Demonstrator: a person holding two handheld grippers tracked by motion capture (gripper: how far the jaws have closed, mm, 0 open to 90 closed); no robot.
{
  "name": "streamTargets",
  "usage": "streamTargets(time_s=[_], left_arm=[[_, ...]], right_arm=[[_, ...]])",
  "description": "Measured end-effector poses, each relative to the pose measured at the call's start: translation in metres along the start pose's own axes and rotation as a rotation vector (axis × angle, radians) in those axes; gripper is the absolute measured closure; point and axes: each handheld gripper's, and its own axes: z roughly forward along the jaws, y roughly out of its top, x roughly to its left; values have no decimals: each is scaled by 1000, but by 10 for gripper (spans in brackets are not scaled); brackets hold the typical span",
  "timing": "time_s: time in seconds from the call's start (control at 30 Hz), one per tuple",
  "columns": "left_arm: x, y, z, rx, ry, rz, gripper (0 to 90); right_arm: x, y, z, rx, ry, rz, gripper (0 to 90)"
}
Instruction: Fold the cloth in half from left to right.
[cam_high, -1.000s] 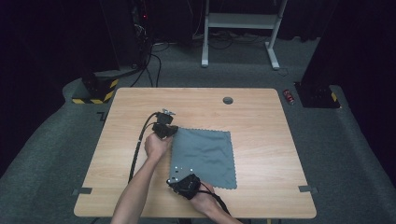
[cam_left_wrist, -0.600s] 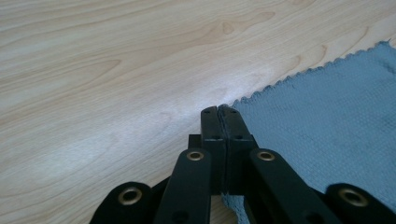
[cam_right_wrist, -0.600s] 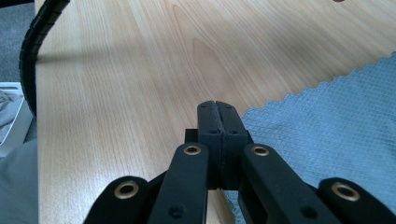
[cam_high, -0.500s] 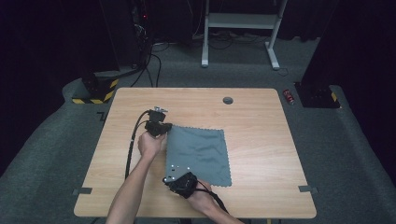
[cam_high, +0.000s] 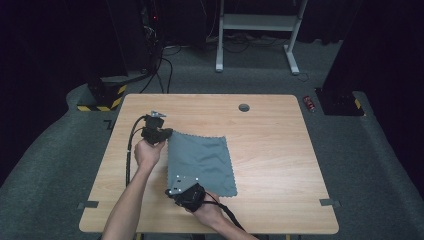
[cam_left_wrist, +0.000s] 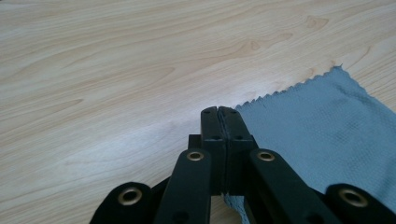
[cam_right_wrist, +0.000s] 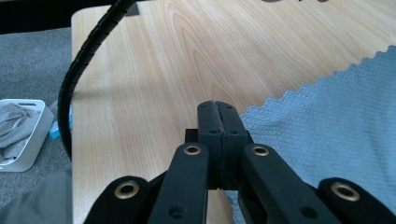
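Nearest the person, the right tongs (cam_high: 176, 186) sit at the near left corner of the grey cloth (cam_high: 202, 161), and in the right gripper view their jaws are pressed together with the cloth's (cam_right_wrist: 327, 135) zigzag edge running in under them, so they look clamped on that corner. Farther along the same left edge, the left tongs (cam_high: 167, 134) are at the far left corner; in the left gripper view the jaws are likewise together, with cloth (cam_left_wrist: 322, 135) showing beside and beneath them, which reads as a pinch on that corner too.

The cloth lies spread in a single layer on the wooden surface (cam_high: 280, 150), a little left of its middle, its right half flat and its pinked edges visible all round. Judging by this, the work is at an early stage: both left corners appear gripped, but no fold has been made. What seems left is to carry that edge across toward the right edge, lay it down squarely, and release.

Beyond, a round grommet hole (cam_high: 243, 107) sits near the far edge of the surface.
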Motion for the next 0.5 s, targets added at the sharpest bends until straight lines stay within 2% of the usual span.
streamTargets(time_s=[0.13, 0.5], left_arm=[[4, -2, -2, 7, 7, -2, 895], [-17, -2, 24, 30, -22, 36, 895]], right_arm=[[0, 1, -3, -13, 0, 1, 900], [-8, -19, -11, -2, -16, 45, 900]])
